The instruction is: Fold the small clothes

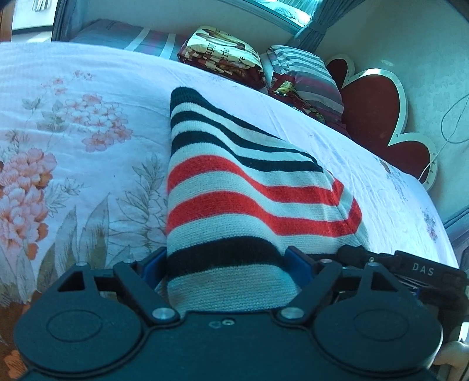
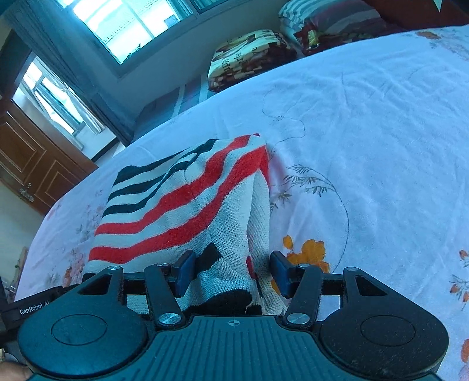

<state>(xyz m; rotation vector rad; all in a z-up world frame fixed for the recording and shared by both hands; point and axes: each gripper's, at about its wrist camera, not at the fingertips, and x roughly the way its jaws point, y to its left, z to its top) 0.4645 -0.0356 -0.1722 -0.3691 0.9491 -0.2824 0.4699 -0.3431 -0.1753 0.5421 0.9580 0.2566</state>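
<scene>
A small knitted garment (image 1: pixel 234 187) with white, red and dark navy stripes lies on the floral bed sheet (image 1: pixel 73 140). My left gripper (image 1: pixel 225 263) has its blue pads on both sides of the garment's near edge, with the cloth bunched between them. In the right wrist view the same garment (image 2: pixel 181 199) is partly folded, with one edge raised in a ridge. My right gripper (image 2: pixel 231 272) holds the near end of the cloth between its blue pads. The gripped edges are hidden behind the gripper bodies.
The sheet (image 2: pixel 366 132) spreads wide to the right. Folded blankets (image 1: pixel 222 55) and striped pillows (image 1: pixel 307 76) sit at the bed's far edge, next to a red flower-shaped headboard (image 1: pixel 378 111). A window (image 2: pixel 132 26) and a wooden door (image 2: pixel 32 164) stand at the left.
</scene>
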